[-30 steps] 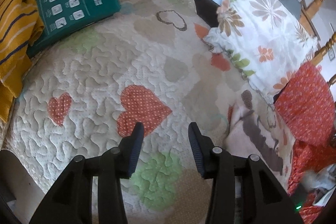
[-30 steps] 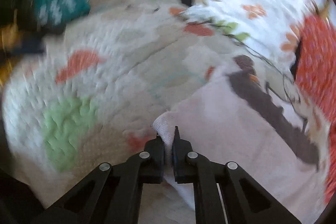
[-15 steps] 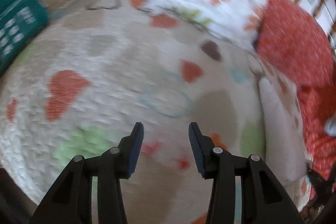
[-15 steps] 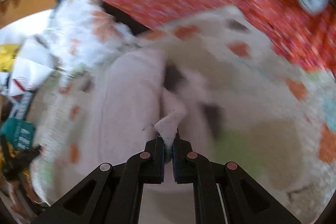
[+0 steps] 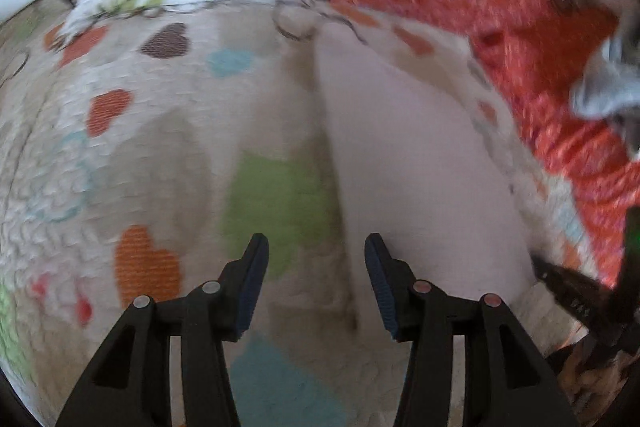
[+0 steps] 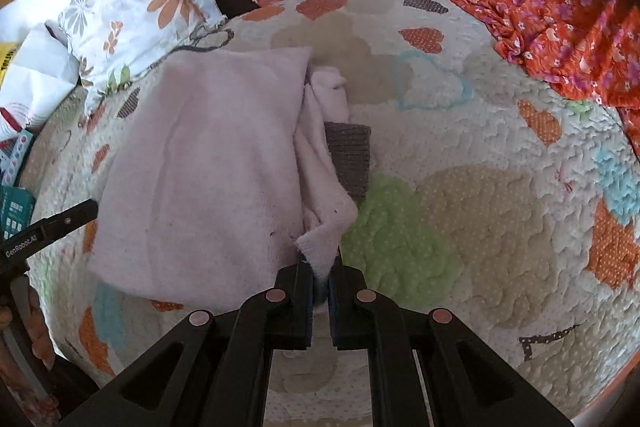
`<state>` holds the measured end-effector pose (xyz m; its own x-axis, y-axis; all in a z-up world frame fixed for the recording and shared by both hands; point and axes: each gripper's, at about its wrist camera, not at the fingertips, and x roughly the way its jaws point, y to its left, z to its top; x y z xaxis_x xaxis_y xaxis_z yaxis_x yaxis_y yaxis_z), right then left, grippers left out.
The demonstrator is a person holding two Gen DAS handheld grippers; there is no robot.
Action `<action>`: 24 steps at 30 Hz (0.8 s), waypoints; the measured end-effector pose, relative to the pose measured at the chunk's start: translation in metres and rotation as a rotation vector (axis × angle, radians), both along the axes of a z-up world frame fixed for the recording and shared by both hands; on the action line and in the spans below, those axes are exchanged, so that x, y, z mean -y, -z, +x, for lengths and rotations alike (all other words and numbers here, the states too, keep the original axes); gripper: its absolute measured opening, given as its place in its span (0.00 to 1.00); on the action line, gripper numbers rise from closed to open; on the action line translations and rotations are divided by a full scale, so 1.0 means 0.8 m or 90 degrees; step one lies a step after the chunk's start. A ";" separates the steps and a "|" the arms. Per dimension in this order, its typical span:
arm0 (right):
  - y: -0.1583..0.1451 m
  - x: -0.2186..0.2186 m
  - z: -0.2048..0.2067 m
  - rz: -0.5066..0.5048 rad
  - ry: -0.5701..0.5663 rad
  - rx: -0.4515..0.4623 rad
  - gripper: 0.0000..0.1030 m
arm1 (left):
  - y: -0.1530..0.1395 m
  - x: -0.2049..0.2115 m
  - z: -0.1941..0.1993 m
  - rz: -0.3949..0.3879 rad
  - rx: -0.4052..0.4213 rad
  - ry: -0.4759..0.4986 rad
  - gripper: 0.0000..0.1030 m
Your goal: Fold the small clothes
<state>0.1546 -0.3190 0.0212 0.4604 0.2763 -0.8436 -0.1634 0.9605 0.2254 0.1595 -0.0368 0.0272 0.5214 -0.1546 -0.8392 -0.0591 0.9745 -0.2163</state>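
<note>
Lying mid-quilt (image 6: 500, 187) with open room on its right, the pink garment (image 6: 208, 163) has a corner clamped in the right gripper (image 6: 320, 287) fingers. The left gripper (image 5: 316, 267) fingers are opening over what seems its edge, nothing between them.

The pale pink garment (image 6: 200, 163) is a soft, fleecy piece lying on the heart-patterned quilt (image 6: 480, 227), folded over itself into a rough rectangle with its smooth plain side up. Along its edge toward the quilt's green heart (image 6: 392, 239), bunched layers spill out, and a ribbed grey-brown cuff (image 6: 350, 159) pokes from under them onto the quilt. The corner nearest that green heart is lifted off the quilt, its raw fuzzy edge standing up. In the blurred left wrist view the garment (image 5: 420, 167) shows as a plain pale slab beside the green heart.
</note>
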 end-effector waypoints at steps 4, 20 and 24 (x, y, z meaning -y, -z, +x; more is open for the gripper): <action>0.013 0.004 0.008 0.004 0.000 -0.019 0.08 | 0.020 0.011 0.006 0.058 -0.030 -0.004 0.50; 0.014 0.053 0.138 0.214 0.042 -0.071 0.71 | 0.032 -0.027 0.067 -0.267 -0.013 0.032 0.87; 0.052 0.036 0.156 0.294 0.026 -0.120 0.72 | 0.038 0.023 0.069 -0.205 -0.007 0.088 0.93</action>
<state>0.2798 -0.3475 -0.0205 0.3306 0.6256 -0.7067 -0.0435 0.7581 0.6507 0.2150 -0.0550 -0.0031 0.4679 -0.4812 -0.7413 0.0640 0.8550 -0.5146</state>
